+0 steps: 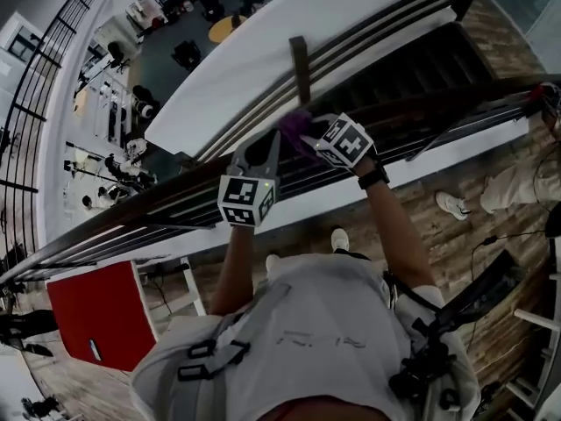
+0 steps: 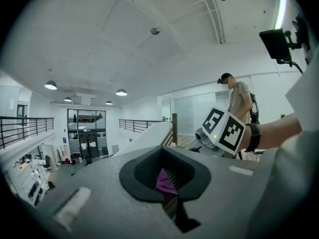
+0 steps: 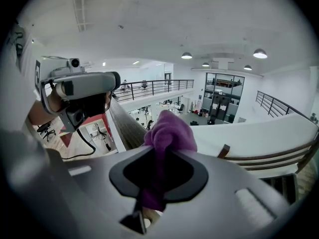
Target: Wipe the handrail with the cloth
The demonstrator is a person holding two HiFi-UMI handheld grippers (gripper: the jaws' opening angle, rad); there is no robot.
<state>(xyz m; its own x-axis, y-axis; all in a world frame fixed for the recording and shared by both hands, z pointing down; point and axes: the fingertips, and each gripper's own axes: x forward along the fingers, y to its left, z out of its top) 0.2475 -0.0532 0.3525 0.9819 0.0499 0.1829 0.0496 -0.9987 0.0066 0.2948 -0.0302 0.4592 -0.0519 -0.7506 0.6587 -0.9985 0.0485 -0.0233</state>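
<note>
Cloth (image 1: 294,127), purple, sits against the handrail (image 1: 456,97) at mid-frame of my head view; right gripper (image 1: 314,133) is clamped on it, left gripper (image 1: 273,144) pinches its edge alongside.

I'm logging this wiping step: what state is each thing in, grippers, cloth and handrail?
left gripper: shut on a bit of the cloth.
right gripper: shut on the cloth.
cloth: bunched, held by both grippers.
handrail: cloth held at it; contact unclear.

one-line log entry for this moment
right claw: shut on bunched purple fabric cloth | left claw: shut on cloth | cloth: by dark wooden handrail
</note>
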